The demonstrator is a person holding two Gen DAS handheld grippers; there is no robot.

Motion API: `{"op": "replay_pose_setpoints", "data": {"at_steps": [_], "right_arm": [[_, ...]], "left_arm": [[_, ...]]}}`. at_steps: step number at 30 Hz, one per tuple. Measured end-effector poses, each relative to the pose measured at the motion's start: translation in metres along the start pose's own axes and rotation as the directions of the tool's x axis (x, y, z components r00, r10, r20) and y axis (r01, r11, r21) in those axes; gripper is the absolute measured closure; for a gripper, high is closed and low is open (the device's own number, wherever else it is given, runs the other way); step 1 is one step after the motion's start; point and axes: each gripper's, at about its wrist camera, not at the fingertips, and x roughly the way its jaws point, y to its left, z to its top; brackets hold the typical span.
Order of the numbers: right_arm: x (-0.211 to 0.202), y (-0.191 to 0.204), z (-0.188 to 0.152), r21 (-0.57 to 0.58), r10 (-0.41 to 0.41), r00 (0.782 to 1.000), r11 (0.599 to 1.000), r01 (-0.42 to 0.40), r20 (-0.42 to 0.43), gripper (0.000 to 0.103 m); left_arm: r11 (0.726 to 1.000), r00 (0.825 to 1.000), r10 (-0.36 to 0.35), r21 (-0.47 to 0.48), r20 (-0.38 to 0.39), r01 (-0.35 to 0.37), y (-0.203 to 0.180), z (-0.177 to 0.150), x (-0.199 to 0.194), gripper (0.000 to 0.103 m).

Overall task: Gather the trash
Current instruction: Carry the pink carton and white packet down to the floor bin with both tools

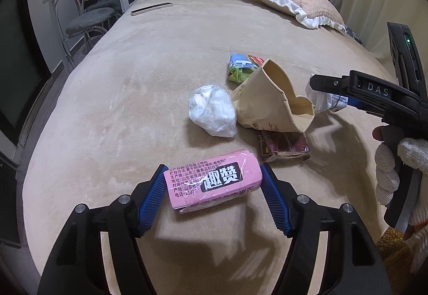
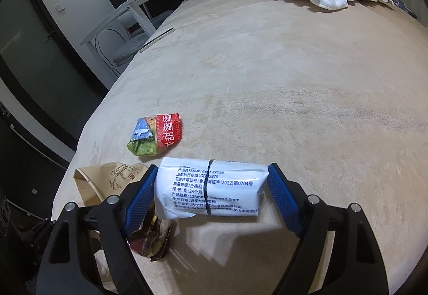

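Bed (image 1: 133, 97) held scattered trash around a paper bag (image 1: 270, 102). Left gripper (image 1: 212, 182) clenched a pink packet (image 1: 214, 182); right gripper (image 2: 211, 184) clenched a white packet (image 2: 208, 185). Both likely needed carrying to the bag's mouth.

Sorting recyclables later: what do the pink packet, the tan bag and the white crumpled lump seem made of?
Pink packet: glossy plastic film, it seems; glare streaks, clear tape.
Tan bag: matte paper, stiff creased folds.
White crumpled lump: probably thin translucent plastic; shiny wrinkles.
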Motion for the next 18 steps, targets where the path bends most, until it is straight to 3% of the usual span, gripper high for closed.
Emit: {"op": "replay_pose_setpoints", "data": {"at_steps": [18], "right_arm": [[-0.06,-0.012,-0.044,0.004,0.038,0.998,0.999,-0.039,0.053,0.022]], "left_arm": [[0.998,0.996,-0.055,-0.014,0.068,0.056,-0.011,-0.024,-0.034,0.035]]}}
